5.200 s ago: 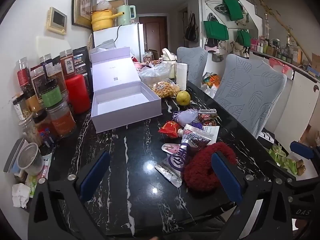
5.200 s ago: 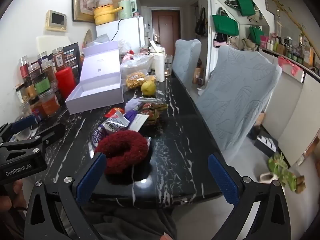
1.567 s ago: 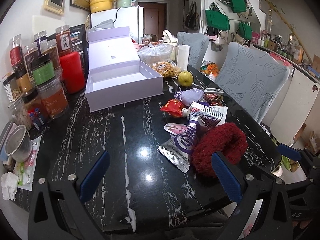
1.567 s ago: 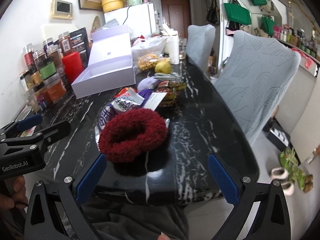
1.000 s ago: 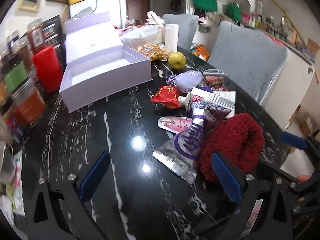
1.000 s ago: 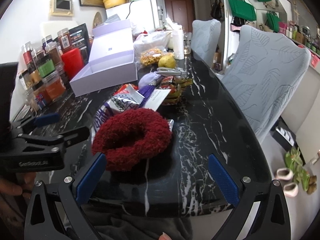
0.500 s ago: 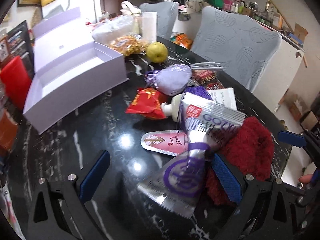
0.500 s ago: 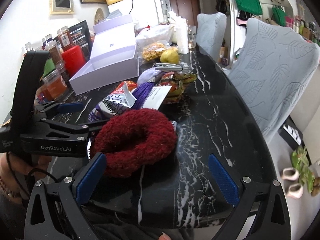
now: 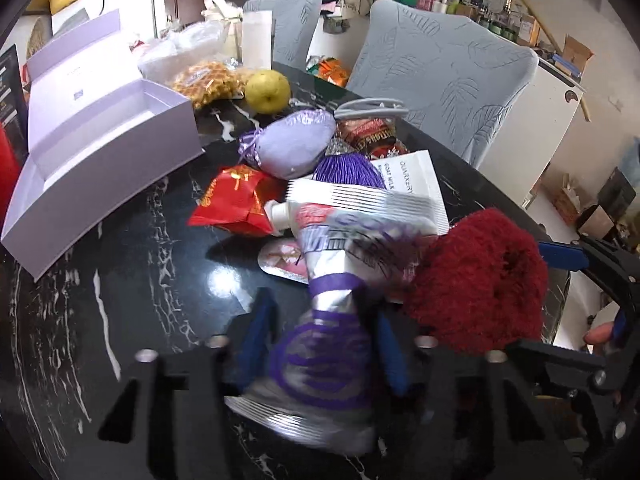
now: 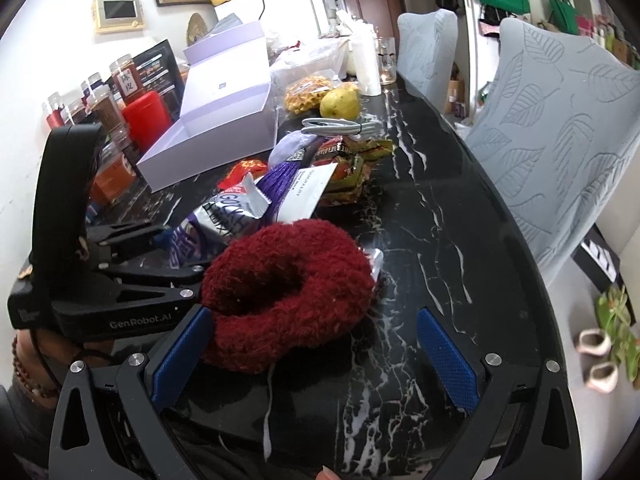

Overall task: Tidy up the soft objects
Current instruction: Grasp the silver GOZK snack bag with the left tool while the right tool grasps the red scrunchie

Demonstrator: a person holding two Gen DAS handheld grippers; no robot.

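Your left gripper (image 9: 324,332), at the bottom centre of the left wrist view, was closing its jaws on the silver-and-purple tube (image 9: 332,276), and the blue pads were already pinching it just above the crimped tail. Your right gripper (image 10: 312,356) hung released, jaws wide, with the dark red scrunchie (image 10: 288,288) partly between them in the lower middle of the right wrist view; its left pad looked to be brushing the fluffy rim, the right pad well apart from it.

The main risk was the tube itself. It was slick foil laminate, flat at the crimp and fuller toward the white cap (image 9: 278,214), so a pinch near the narrow waist could have let it slide or swing. Its upper end lay against the red foil packet (image 9: 236,200) and over the white sachet (image 9: 412,184), and touched the scrunchie, so lifting could have dragged those along the glossy black marble table (image 10: 440,208). Squeezing hard might also have forced paste toward the cap.

The scrunchie was a plush, loopy ring, easily compressed and likely to snag. The lilac pouch (image 9: 292,146) looked like soft gathered cloth. The open lavender box (image 9: 100,136), in the upper left, was rigid card and looked empty.
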